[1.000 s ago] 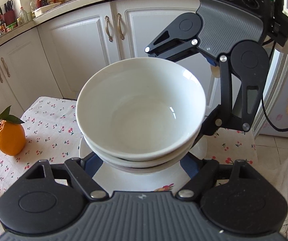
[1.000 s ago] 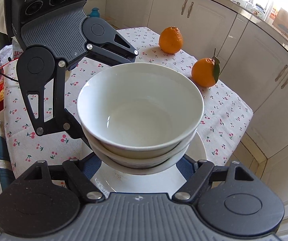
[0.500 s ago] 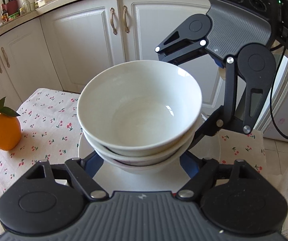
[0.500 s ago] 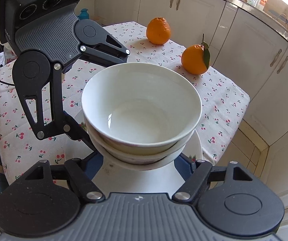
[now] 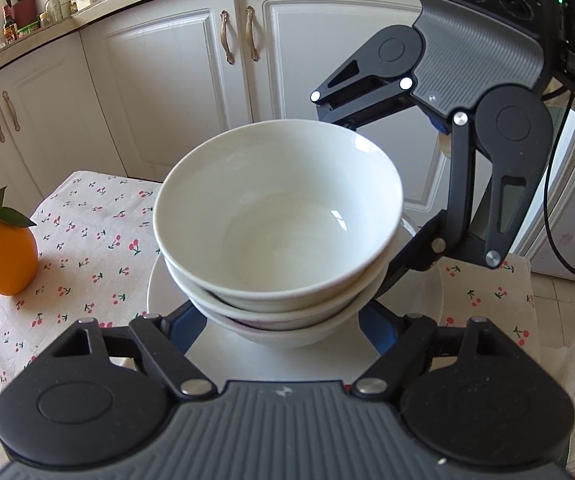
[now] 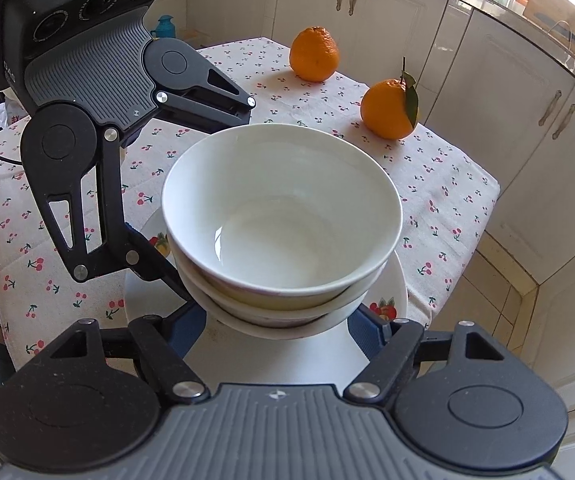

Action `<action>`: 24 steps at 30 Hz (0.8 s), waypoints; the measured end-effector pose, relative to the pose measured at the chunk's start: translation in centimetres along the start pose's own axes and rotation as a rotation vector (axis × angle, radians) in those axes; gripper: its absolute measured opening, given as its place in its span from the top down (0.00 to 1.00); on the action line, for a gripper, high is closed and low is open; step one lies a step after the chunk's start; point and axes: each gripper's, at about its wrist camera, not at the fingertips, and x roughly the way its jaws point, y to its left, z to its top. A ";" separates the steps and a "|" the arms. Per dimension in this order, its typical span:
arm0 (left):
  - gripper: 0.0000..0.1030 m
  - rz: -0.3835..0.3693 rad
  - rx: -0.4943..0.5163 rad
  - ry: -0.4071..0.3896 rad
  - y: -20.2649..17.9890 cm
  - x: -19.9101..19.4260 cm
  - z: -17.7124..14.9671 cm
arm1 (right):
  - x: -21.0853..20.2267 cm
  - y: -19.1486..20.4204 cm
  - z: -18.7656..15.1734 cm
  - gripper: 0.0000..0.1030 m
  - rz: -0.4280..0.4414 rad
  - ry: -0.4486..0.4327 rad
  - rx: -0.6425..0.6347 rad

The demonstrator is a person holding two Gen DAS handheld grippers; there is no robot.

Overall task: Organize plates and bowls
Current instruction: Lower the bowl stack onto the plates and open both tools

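Note:
A stack of white bowls point(image 5: 279, 216) sits on a white plate point(image 5: 247, 360) with fruit prints. The same stack of bowls point(image 6: 283, 212) and plate point(image 6: 391, 296) show in the right wrist view. My left gripper point(image 5: 283, 320) and my right gripper point(image 6: 279, 320) face each other from opposite sides, their blue-padded fingers spread around the base of the stack above the plate. The fingertips are hidden under the bowls. The plate and stack look raised over the cherry-print tablecloth point(image 6: 427, 168); whether the fingers press on them I cannot tell.
Two oranges point(image 6: 314, 54) point(image 6: 388, 109) stand on the table behind the stack; one orange with a leaf point(image 5: 5, 254) shows at left. White kitchen cabinets point(image 5: 191, 80) lie beyond. The table edge point(image 6: 483, 216) drops to a tiled floor.
Both grippers and the plate with the bowl stack have moved together, sliding toward the table's end near the cabinets. The oranges appear farther from the stack. The hold looks unchanged.

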 end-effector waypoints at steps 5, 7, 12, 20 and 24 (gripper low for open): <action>0.20 0.003 -0.003 0.000 0.0 -0.1 -0.1 | 0.0 0.1 -0.1 0.21 -0.001 -0.004 -0.001; 0.20 0.004 -0.006 -0.003 0.0 -0.1 -0.2 | -0.1 0.1 -0.2 0.21 -0.007 -0.006 -0.003; 0.20 0.016 0.002 -0.011 -0.2 -0.2 -0.4 | -0.2 0.3 -0.2 0.20 -0.019 -0.006 -0.001; 0.12 0.057 0.033 -0.023 -0.9 -0.7 -0.7 | -0.3 0.5 0.2 0.04 -0.043 -0.018 0.020; 0.06 0.085 0.023 -0.042 -1.5 -1.8 -1.2 | -0.5 1.0 0.2 0.03 -0.058 -0.018 0.035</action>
